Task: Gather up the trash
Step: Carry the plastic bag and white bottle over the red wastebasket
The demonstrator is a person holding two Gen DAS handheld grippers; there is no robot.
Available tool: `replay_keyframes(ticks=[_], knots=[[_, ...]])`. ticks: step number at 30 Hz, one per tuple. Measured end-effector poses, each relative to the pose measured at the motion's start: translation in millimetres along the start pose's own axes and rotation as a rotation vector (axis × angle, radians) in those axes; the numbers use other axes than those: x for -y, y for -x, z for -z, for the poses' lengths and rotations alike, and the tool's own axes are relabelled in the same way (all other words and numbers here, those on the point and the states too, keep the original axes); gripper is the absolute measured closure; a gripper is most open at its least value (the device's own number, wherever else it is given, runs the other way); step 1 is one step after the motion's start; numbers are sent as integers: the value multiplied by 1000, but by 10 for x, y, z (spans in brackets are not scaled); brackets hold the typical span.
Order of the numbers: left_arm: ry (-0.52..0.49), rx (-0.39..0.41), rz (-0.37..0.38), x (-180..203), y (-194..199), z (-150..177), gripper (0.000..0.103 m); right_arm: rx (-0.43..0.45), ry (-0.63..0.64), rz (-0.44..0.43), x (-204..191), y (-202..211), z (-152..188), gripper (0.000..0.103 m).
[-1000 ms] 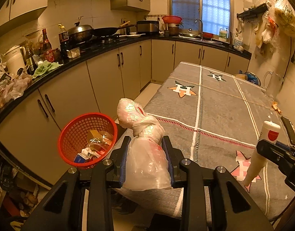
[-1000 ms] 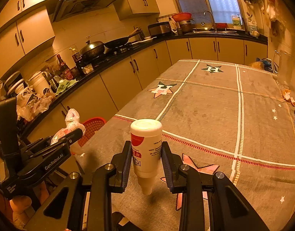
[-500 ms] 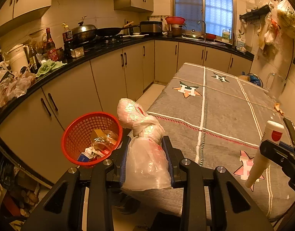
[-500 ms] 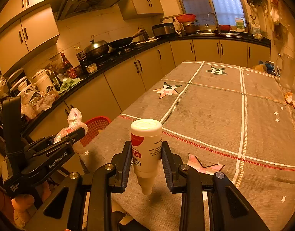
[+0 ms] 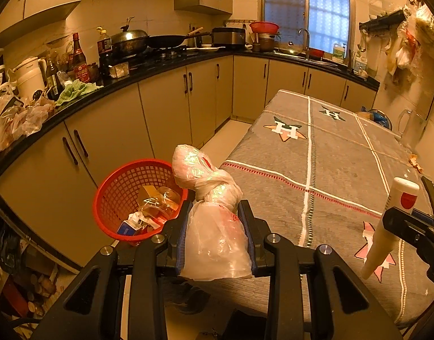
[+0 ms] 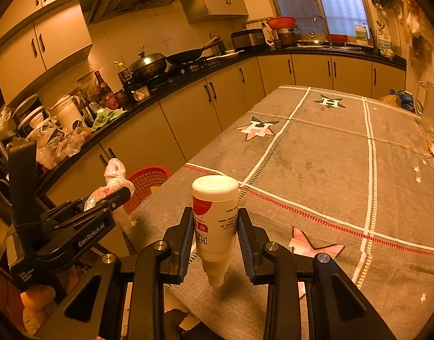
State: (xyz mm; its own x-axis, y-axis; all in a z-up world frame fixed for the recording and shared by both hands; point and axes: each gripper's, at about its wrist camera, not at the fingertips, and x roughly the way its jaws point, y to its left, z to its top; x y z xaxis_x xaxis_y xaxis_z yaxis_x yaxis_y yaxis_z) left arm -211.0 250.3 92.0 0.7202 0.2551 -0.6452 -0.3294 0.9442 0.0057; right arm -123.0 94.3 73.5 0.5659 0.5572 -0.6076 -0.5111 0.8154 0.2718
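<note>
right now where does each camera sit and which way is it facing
Left wrist: rides the left gripper, looking forward and down past its knotted plastic bag at the red basket, table and counters; the right gripper shows at right.
Right wrist: rides the right gripper, looking over its upside-down white bottle along the table; the left gripper shows at left.
Shared: bag, bottle, basket, table, both grippers.

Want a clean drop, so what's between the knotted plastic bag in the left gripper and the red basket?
Nothing: the left wrist view shows only bare floor and cabinet fronts between the plastic bag and the red basket, which sits just left of it.
</note>
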Motion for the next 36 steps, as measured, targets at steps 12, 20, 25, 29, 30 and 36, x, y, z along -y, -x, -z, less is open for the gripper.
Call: replay_keyframes(ticks=[12, 20, 25, 29, 30, 36], knots=[[35, -20, -24, -209, -117, 18, 72, -36, 24, -35, -151, -211, -64, 70], [69, -32, -45, -398, -191, 14, 72, -55, 44, -48, -230, -352, -110, 70], [99, -33, -66, -575, -243, 2, 72, -73, 55, -61, -297, -475, -169, 70], [129, -25, -83, -743, -258, -1, 72, -84, 72, -71, -361, -572, -205, 70], [138, -22, -86, -795, -258, -3, 72, -86, 76, -73, -381, -598, -216, 70], [191, -13, -108, -1109, -290, -17, 72, -105, 92, -103, -504, -764, -301, 70]])
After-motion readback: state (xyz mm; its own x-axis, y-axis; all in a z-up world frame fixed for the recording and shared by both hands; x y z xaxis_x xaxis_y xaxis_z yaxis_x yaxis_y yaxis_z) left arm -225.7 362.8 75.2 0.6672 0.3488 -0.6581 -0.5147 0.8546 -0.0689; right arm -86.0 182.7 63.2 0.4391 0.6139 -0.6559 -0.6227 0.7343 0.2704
